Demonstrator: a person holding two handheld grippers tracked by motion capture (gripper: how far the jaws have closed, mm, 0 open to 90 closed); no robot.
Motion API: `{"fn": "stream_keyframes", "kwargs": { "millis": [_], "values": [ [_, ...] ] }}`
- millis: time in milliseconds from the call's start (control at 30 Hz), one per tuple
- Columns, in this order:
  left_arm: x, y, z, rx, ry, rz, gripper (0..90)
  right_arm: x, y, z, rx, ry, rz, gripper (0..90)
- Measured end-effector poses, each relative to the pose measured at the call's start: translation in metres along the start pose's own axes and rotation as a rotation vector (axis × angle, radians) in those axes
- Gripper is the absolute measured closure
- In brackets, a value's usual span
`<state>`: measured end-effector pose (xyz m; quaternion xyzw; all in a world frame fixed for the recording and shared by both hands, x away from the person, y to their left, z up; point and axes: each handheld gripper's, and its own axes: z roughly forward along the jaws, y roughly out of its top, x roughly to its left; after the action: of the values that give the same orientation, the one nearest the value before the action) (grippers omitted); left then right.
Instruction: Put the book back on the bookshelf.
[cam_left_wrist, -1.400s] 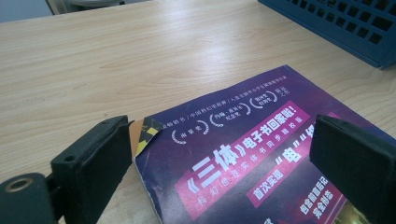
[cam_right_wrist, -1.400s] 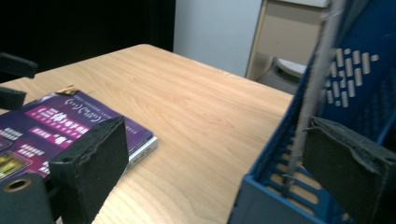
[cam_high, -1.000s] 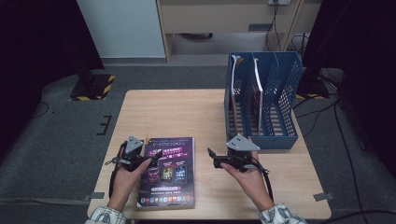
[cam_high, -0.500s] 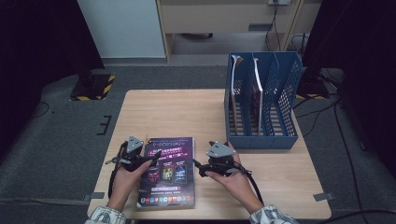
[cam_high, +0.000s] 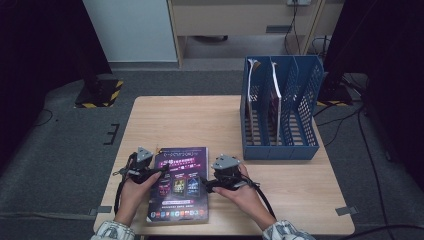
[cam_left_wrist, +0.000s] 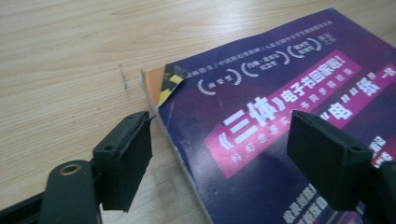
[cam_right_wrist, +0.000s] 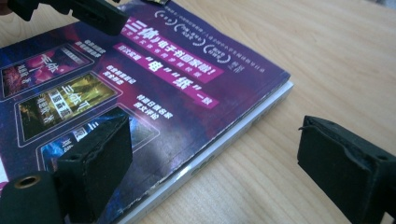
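A purple paperback (cam_high: 180, 192) lies flat near the front edge of the wooden table (cam_high: 190, 122). My left gripper (cam_high: 159, 173) sits at its left edge. In the left gripper view that gripper (cam_left_wrist: 219, 163) is open and its jaws have just been closing. The book's (cam_left_wrist: 280, 93) edge and cover lie between them with no pad pressing. My right gripper (cam_high: 206, 186) is at the book's right edge. In the right gripper view it (cam_right_wrist: 219, 172) stands open astride that edge, one pad over the book's cover (cam_right_wrist: 154, 79), the other over bare wood.
A blue file rack (cam_high: 307, 100) stands at the table's back right, with thin books upright in its left slots. Bare wood stretches between rack and paperback. The left gripper's jaw (cam_right_wrist: 93, 14) shows at the top of the right gripper view.
My right gripper has moved left and down, from beside the rack to the book's right edge. The left gripper has stayed at the left edge.
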<state>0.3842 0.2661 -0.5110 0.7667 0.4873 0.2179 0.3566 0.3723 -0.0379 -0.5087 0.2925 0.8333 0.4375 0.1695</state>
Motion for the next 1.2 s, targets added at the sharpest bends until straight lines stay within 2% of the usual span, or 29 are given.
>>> {"fn": "stream_keyframes", "kwargs": {
  "millis": [67, 133, 233, 367, 567, 800, 867, 1000, 1067, 1100, 1200],
  "values": [
    [0.001, -0.0017, 0.0023, 0.025, -0.002, -0.007, 19.9, -0.0011, -0.0013, 0.0012, 0.009, 0.008, 0.01, 10.4],
    [0.0025, -0.0026, 0.0034, 0.02, -0.014, -0.034, 19.1, -0.0019, -0.0033, 0.0023, 0.019, 0.018, 0.025, 10.4],
    [0.0031, -0.0033, 0.0044, 0.022, -0.04, -0.051, 19.8, -0.0029, -0.0054, 0.0034, 0.032, 0.021, 0.023, 10.4],
    [0.0017, -0.0036, 0.0052, 0.024, -0.072, -0.057, 22.3, -0.0029, -0.0054, 0.0029, 0.036, 0.028, 0.03, 10.5],
    [0.0031, -0.0041, 0.0058, 0.024, -0.086, -0.068, 22.7, -0.004, -0.0057, 0.0027, 0.038, 0.031, 0.031, 10.5],
    [0.0019, -0.0028, 0.0042, 0.035, -0.083, -0.048, 23.3, -0.0046, -0.0068, 0.0034, 0.042, 0.031, 0.034, 10.5],
    [0.0009, -0.0025, 0.0043, 0.038, -0.097, -0.051, 24.4, -0.004, -0.0068, 0.0037, 0.042, 0.033, 0.036, 10.5],
    [-0.0017, -0.0012, 0.0042, 0.039, -0.087, -0.034, 23.9, -0.0036, -0.0072, 0.0041, 0.048, 0.039, 0.031, 10.6],
    [-0.0024, -0.0008, 0.0039, 0.031, -0.1, -0.031, 26.3, -0.0038, -0.0076, 0.0045, 0.05, 0.042, 0.03, 10.6],
    [-0.0036, -0.0004, 0.004, 0.039, -0.092, -0.016, 26.7, -0.0037, -0.0079, 0.0047, 0.051, 0.043, 0.031, 10.5],
    [-0.0053, 0.0, 0.0043, 0.041, -0.086, -0.008, 25.2, -0.0032, -0.0087, 0.0058, 0.054, 0.047, 0.038, 10.5]
  ]
}}
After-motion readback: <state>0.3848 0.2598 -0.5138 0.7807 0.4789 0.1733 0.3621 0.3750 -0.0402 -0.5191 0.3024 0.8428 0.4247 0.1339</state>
